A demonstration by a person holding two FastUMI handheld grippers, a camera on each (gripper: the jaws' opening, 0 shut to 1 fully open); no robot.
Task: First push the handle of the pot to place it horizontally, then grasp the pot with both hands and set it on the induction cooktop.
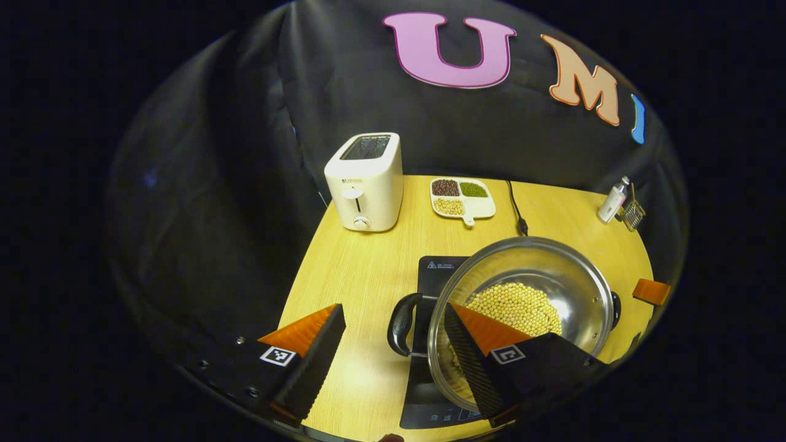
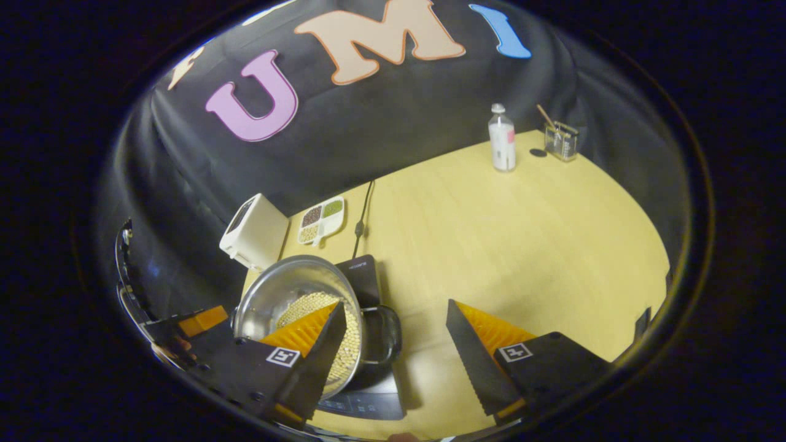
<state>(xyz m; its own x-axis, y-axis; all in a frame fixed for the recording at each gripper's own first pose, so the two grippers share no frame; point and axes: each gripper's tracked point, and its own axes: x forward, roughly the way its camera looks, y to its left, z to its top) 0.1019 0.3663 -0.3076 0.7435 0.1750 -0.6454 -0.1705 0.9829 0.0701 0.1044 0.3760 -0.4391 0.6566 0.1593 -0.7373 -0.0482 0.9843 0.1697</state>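
Observation:
A steel pot (image 1: 540,270) with yellow beans in it rests on the black induction cooktop (image 1: 433,270) on the wooden table (image 1: 356,270). Its black left handle (image 1: 402,322) lies between the fingers of my left gripper (image 1: 393,353), which is open; one finger hangs over the pot's rim. In the right gripper view the pot (image 2: 288,288) sits low on the left, on the cooktop (image 2: 362,270). The pot's other handle (image 2: 384,337) lies in the gap of my open right gripper (image 2: 396,356). Both handles point out sideways. Nothing is held.
At the back left stand a white toaster (image 1: 365,184) and a divided dish of beans (image 1: 462,197), with the cooktop's cable (image 1: 516,212) beside them. A white bottle (image 2: 502,138) and a small glass holder (image 2: 562,140) stand at the far right.

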